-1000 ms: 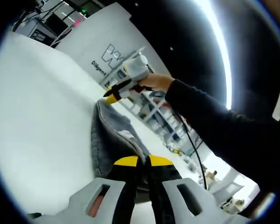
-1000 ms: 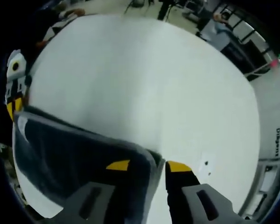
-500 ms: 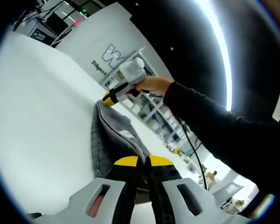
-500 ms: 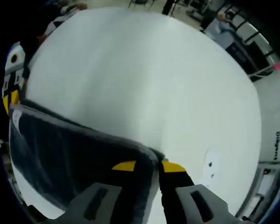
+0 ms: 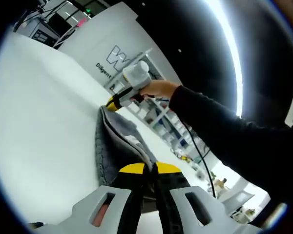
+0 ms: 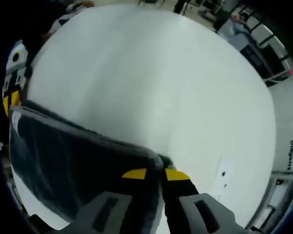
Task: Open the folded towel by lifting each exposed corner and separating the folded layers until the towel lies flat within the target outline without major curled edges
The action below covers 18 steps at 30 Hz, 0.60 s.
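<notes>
Towel: I have the grey towel [image 5: 118,146] lifted off the white worktop [image 5: 44,126], stretched between my two grippers; in the right gripper view it hangs as a dark sheet [image 6: 78,165] over the worktop's near side.
Left gripper: my left gripper [image 5: 150,168] has its jaws pressed together on one towel corner.
Right gripper: my right gripper [image 6: 155,173] has clamped the far corner; a second ago its yellow tips stood apart, now they meet on the cloth. From the left gripper view I see it [image 5: 113,102] at the towel's far end.
Change: the span has drawn tauter.
Meaning: I judge both corners secured, so I can spread and lay it flat.
Outline: I cannot make out the target outline.
</notes>
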Available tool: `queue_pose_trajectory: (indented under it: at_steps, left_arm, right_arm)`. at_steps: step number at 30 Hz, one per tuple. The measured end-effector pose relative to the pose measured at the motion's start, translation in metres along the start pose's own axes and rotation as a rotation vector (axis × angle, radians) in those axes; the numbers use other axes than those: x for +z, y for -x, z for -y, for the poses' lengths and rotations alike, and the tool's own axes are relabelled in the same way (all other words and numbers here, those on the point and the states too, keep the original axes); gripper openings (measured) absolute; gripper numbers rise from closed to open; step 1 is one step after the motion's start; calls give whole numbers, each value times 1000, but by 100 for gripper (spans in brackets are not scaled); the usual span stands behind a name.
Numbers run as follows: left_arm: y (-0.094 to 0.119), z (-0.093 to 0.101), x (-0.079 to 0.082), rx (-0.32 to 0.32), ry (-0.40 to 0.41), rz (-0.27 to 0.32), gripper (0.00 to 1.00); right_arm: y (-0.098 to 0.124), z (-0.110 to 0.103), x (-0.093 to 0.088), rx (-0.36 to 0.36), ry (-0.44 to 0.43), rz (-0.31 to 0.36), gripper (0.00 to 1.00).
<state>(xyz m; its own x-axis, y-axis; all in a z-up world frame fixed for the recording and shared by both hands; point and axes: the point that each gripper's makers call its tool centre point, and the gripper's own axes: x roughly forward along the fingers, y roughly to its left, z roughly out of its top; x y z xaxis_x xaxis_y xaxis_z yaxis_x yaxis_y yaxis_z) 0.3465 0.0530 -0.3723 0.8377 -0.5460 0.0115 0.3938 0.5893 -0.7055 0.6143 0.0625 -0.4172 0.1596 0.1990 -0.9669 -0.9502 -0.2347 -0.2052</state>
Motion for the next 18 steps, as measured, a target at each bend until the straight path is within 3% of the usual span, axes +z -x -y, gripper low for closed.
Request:
queue_pose_trajectory:
  at_steps: [7,13,18]
  left_arm:
    - [3,2,-1,0,-1,0,5]
    - [3,3,-1,0,-3,1,5]
    - [3,3,-1,0,-3,2,5]
  right_arm:
    - [10,6,2,-40,30,26,5]
    - [5,6,3,-56,74,19,8]
    - [5,6,3,-70,115,6,5]
